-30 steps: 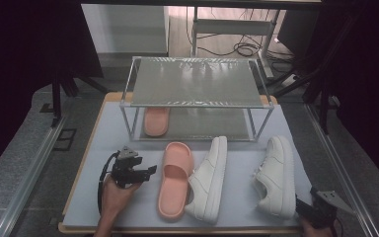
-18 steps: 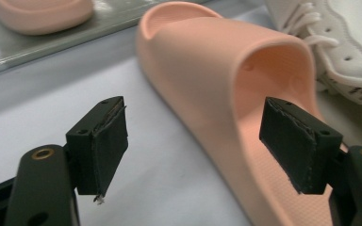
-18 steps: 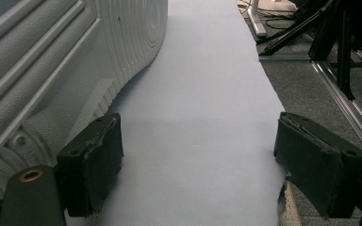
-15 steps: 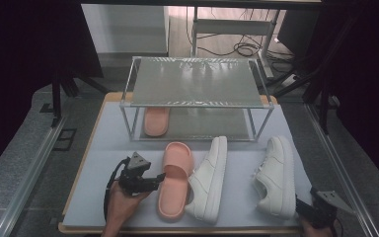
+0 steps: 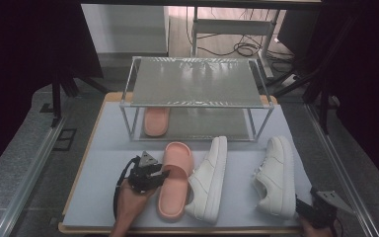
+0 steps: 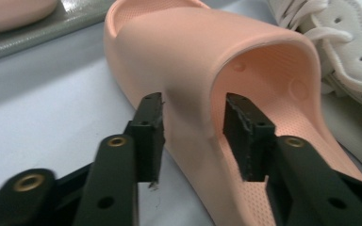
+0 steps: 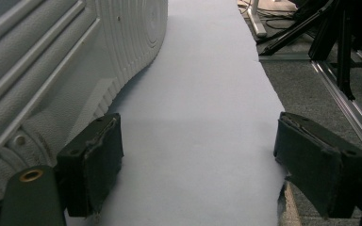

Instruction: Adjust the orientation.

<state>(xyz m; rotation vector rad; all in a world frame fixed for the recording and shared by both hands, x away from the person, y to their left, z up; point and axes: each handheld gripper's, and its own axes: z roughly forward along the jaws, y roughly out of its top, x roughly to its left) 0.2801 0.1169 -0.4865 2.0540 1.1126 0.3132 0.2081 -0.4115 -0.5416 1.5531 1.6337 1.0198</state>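
Observation:
A pink slipper [image 5: 175,185] lies on the pale mat, toe toward the rack. My left gripper [image 5: 164,174] is at its left side, open. In the left gripper view the jaws straddle the side wall of the slipper's strap [image 6: 207,42], one outside and one inside the opening, with small gaps on both sides of my left gripper [image 6: 194,113]. The matching pink slipper [image 5: 156,121] rests on the rack's lower shelf. My right gripper [image 5: 302,205] sits at the mat's front right corner, open and empty [image 7: 200,125], beside a white sneaker's sole [image 7: 75,61].
A two-tier metal rack [image 5: 197,81] stands at the back of the mat [image 5: 103,148]. One white sneaker [image 5: 209,177] lies on its side right of the pink slipper; another white sneaker [image 5: 276,175] stands farther right. Dark frame bars [image 5: 325,89] flank the table.
My left gripper has slid right along the mat to the pink slipper, and its jaws now straddle the strap's side. The right gripper has stayed put.

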